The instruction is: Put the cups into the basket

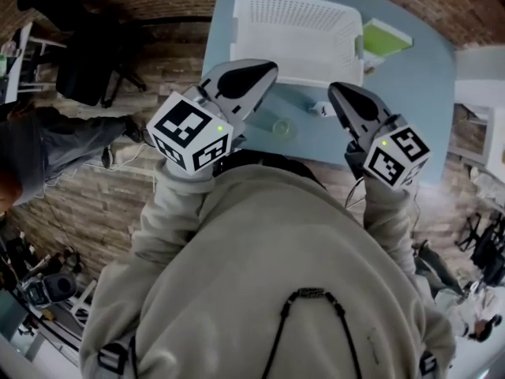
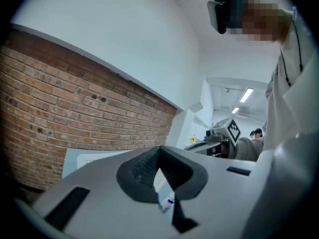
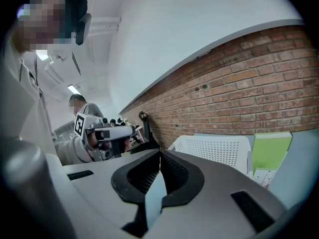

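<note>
Head view shows me both tools held over the near edge of the light blue table. The left gripper has its jaws pressed together with nothing in them, and the right gripper is the same; I judge that no grasp is begun yet. The small transparent plastic cup stands upright on the table between the two grippers, a little before the white perforated plastic basket, which is empty. I think one gripper must first spread its jaws before it can take the cup.
</note>
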Motion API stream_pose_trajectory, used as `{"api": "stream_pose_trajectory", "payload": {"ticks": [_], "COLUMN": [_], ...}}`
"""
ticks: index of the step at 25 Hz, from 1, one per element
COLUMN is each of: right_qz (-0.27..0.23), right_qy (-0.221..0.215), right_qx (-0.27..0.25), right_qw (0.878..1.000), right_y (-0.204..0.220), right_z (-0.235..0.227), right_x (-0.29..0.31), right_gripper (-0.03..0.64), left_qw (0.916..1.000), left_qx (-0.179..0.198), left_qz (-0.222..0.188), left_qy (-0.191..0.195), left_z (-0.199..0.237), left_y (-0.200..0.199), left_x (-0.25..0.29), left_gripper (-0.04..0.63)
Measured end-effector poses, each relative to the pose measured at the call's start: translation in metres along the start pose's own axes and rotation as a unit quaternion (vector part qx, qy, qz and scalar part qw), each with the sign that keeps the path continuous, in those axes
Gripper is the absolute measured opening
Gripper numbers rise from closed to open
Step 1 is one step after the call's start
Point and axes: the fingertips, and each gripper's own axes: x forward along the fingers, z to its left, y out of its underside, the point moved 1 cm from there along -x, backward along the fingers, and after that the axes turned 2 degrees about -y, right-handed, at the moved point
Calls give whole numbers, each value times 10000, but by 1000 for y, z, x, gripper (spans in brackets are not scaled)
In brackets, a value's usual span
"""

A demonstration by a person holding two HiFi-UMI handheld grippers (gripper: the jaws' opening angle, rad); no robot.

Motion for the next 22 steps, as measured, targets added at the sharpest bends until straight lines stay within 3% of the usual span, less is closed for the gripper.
{"api": "stream_pose_trajectory", "payload": {"ticks": [11, 22], "right_qz": [447, 1062], "right_qy": [-240, -194], "right_qx": [255, 288], "right_qw": [9984, 9937], "right_y": [39, 98], "right_z": [8, 6], "right_x": [20, 42], "right_gripper": [11, 12], "left_qw": [9987, 9936], "left_qx": [-490, -1021], "left_qz": [115, 455], "left_qy": [-2, -143], "left_z": [12, 23], "left_y": [30, 84], "left_x": [-13, -22], "left_gripper": [-2, -3]}}
